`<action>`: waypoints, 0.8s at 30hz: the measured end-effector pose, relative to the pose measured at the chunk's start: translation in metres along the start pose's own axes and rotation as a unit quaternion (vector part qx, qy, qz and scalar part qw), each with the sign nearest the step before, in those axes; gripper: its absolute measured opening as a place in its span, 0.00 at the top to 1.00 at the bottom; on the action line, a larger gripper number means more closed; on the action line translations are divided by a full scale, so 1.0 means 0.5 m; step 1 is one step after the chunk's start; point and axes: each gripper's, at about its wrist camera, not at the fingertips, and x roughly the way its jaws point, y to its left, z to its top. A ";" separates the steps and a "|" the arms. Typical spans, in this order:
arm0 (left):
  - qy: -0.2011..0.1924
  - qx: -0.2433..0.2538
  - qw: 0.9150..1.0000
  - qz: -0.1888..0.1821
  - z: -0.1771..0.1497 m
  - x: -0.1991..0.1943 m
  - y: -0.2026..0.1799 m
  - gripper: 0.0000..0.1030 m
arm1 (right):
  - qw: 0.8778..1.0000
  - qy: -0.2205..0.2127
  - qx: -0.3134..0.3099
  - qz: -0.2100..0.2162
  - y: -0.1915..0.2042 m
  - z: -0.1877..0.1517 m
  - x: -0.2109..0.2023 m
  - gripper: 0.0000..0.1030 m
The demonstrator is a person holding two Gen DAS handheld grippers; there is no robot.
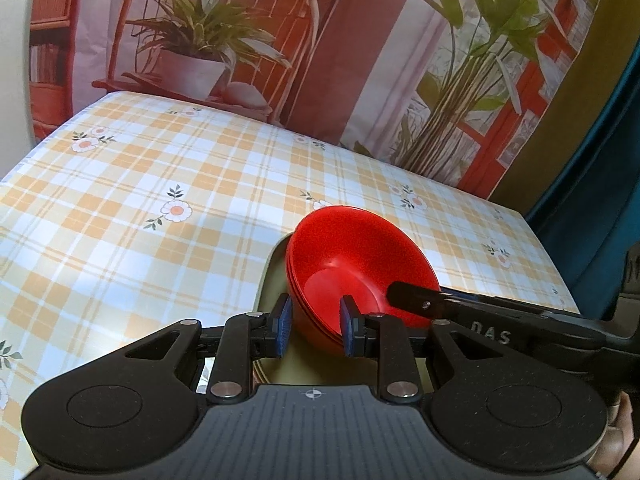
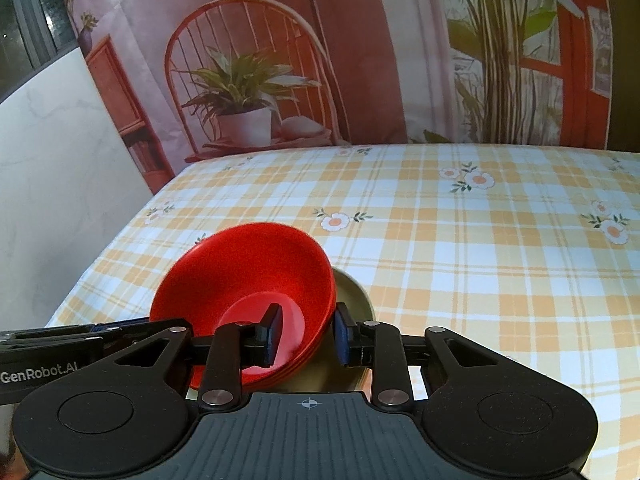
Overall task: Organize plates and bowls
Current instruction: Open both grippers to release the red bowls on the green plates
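Glossy red bowls (image 1: 356, 256), nested, tilted

A yellow-and-white plaid tablecloth printed with small white flowers (image 1: 168, 184) covered the table across the middle of both frames. Behind it, along the top, hung a printed fabric backdrop (image 2: 360, 60) picturing a red wire chair, a potted plant and tall green stalks. A white marbled wall (image 2: 52, 184) filled the left of the right wrist view.
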 end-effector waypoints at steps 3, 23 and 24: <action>-0.007 0.008 1.000 0.008 0.002 -0.010 -0.005 0.69 | 1.000 -0.011 -0.004 -0.005 0.002 0.004 -0.017 0.71; -0.065 0.075 0.994 0.055 0.014 -0.138 -0.053 0.27 | 0.995 -0.046 -0.032 -0.089 -0.002 0.002 -0.178 0.10; -0.070 0.079 0.993 0.057 0.015 -0.146 -0.058 0.22 | 0.994 -0.050 -0.033 -0.092 -0.001 0.002 -0.193 0.07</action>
